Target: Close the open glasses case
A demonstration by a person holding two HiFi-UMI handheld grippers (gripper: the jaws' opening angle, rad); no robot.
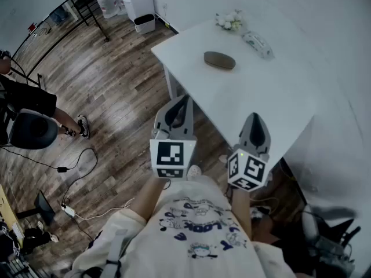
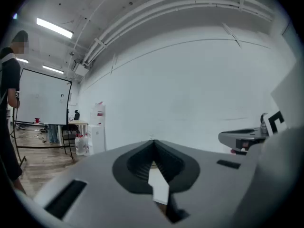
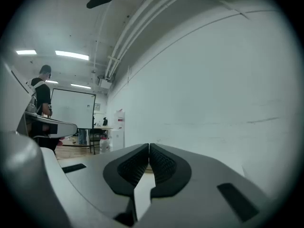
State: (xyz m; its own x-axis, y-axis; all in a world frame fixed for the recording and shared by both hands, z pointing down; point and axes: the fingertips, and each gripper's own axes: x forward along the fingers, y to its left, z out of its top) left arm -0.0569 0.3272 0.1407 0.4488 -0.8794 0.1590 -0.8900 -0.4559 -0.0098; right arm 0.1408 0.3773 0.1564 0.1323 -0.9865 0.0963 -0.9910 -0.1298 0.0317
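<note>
A dark oval glasses case [image 1: 219,60] lies on the white table [image 1: 255,97] toward its far side, its lid looking down in the head view. Both grippers hover at the table's near edge, well short of the case. My left gripper [image 1: 186,99] is at the near left corner and my right gripper [image 1: 255,116] is over the near edge. In the left gripper view the left gripper [image 2: 153,141] has its jaws together with nothing between them. The right gripper [image 3: 149,145] is likewise shut and empty. The case is hidden in both gripper views.
A small bunch of white flowers [image 1: 230,21] and a clear wrapped item [image 1: 257,44] lie at the table's far side. A person [image 1: 35,100] stands on the wood floor at the left, with cables [image 1: 75,172] nearby. Water jugs [image 1: 108,2] and a bin [image 1: 144,22] stand beyond.
</note>
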